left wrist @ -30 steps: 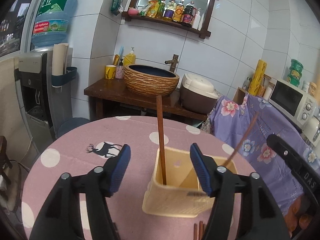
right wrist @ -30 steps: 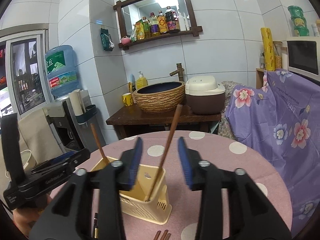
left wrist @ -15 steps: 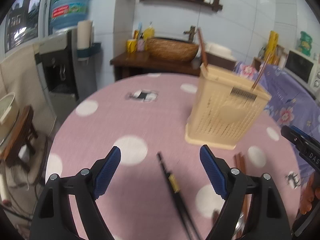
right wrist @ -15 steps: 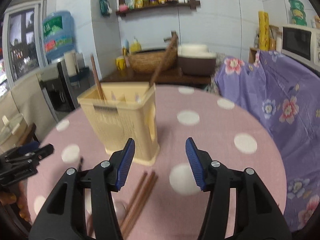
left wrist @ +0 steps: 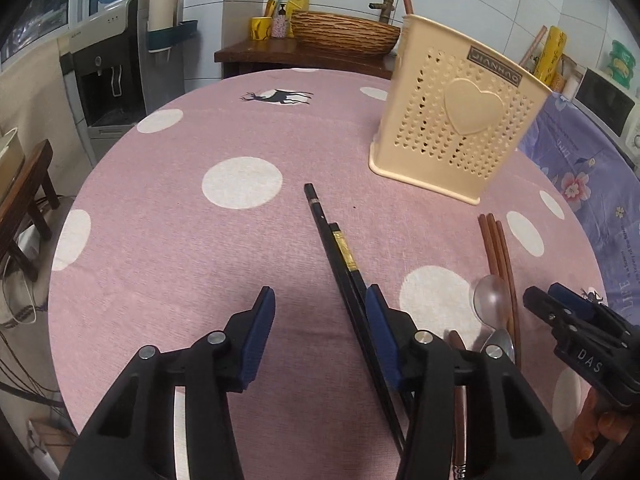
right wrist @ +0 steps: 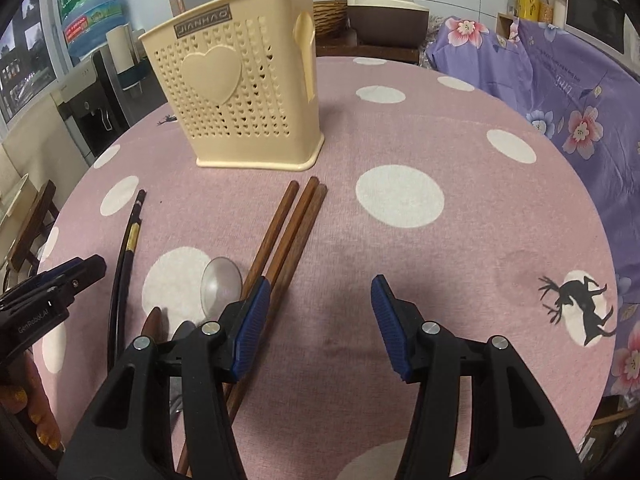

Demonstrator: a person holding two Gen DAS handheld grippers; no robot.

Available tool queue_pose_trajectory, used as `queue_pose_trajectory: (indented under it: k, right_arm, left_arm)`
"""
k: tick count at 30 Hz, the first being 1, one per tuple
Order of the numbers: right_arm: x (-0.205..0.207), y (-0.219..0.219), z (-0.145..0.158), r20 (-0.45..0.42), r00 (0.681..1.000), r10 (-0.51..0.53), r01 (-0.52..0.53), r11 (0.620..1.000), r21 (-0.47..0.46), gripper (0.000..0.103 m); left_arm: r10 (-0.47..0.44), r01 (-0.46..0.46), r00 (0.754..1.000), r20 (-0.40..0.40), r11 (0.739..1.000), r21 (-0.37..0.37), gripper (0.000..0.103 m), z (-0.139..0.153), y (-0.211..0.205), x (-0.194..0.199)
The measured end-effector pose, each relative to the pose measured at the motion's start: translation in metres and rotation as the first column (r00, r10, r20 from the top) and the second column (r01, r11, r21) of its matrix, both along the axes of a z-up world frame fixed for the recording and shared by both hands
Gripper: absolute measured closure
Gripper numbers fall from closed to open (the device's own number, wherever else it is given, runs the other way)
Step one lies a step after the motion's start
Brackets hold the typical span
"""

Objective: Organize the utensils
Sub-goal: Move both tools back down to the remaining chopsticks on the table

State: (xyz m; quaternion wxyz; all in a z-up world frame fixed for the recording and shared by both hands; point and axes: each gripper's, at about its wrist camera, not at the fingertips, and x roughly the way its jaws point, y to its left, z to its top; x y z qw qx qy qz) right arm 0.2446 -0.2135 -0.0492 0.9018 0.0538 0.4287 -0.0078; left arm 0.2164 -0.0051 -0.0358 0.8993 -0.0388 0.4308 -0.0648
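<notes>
A cream utensil holder (left wrist: 456,116) (right wrist: 240,88) stands on the pink dotted table with two brown chopsticks in it. Black chopsticks (left wrist: 336,244) (right wrist: 124,256), several brown chopsticks (left wrist: 498,256) (right wrist: 288,232) and spoons (left wrist: 486,300) (right wrist: 220,284) lie on the table in front of it. My left gripper (left wrist: 320,340) is open and empty, low over the table, its right finger by the black chopsticks. My right gripper (right wrist: 318,328) is open and empty, its left finger over the brown chopsticks. Each gripper shows at the edge of the other's view.
The round table (left wrist: 180,240) has a purple flowered cloth (right wrist: 560,92) beside it on the right. A water dispenser (left wrist: 108,64), a wooden sink stand with a woven basin (left wrist: 344,36) and a rice cooker (right wrist: 384,12) stand behind.
Both grippers have pulled back from above the holder and dropped low over the table. The chopsticks they held stay in the holder. Both jaws have opened wider.
</notes>
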Motion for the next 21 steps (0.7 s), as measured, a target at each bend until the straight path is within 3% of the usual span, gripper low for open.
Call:
queue_pose_trajectory:
  k: [6, 14, 16, 21]
  right_arm:
    - [0.001, 0.005, -0.003, -0.017, 1.0, 0.0, 0.0, 1.0, -0.018, 0.051]
    - [0.003, 0.006, -0.003, -0.029, 1.0, 0.011, -0.012, 0.999, -0.037, 0.051]
    - [0.003, 0.001, -0.001, -0.034, 0.999, -0.015, 0.013, 0.998, -0.066, 0.061]
    - [0.006, -0.026, 0.0, -0.051, 0.998, -0.047, 0.052, 0.995, 0.086, 0.062]
  left_arm:
    - [-0.001, 0.002, 1.0, -0.015, 0.998, 0.058, 0.056, -0.007, -0.009, -0.001]
    - [-0.001, 0.002, 1.0, -0.02, 0.998, 0.059, 0.057, -0.009, -0.007, -0.006]
    - [0.002, -0.001, 1.0, -0.026, 0.998, 0.061, 0.057, -0.009, -0.005, -0.006]
    - [0.034, -0.033, 0.999, -0.035, 0.999, 0.035, 0.057, -0.006, 0.011, -0.005]
